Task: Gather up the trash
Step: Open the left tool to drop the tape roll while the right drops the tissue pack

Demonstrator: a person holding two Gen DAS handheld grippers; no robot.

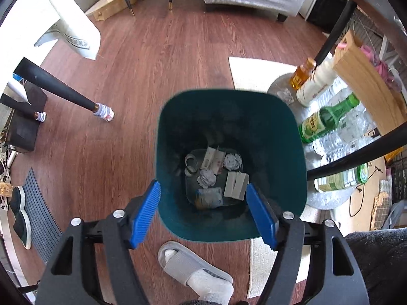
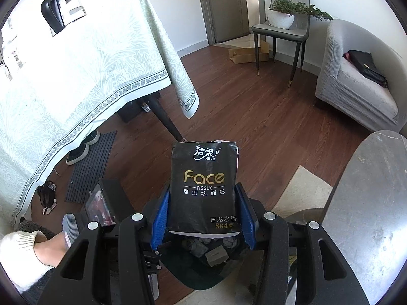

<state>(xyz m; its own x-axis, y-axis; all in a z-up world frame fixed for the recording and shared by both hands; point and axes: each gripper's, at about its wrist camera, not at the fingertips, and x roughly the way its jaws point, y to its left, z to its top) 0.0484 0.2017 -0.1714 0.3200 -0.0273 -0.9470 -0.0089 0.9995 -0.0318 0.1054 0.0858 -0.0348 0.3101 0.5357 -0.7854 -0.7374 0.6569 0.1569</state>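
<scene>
Right hand-held gripper (image 2: pixel 203 218) clamps the tissue pack (image 2: pixel 204 185) above the bin (image 1: pixel 229 157), which stands on the floor. Left hand-held gripper (image 1: pixel 203 211) spread wide, empty, over the bin. Centre the pack over the opening, then release.

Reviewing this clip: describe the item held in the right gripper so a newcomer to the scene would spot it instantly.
Start at the dark green trash bin on the wooden floor; the right gripper hangs above its opening. Clamped upright between its blue fingers is a black tissue pack. Gold "Face" lettering and white Chinese text distinguish it from the pale crumpled paper already inside the bin.
</scene>
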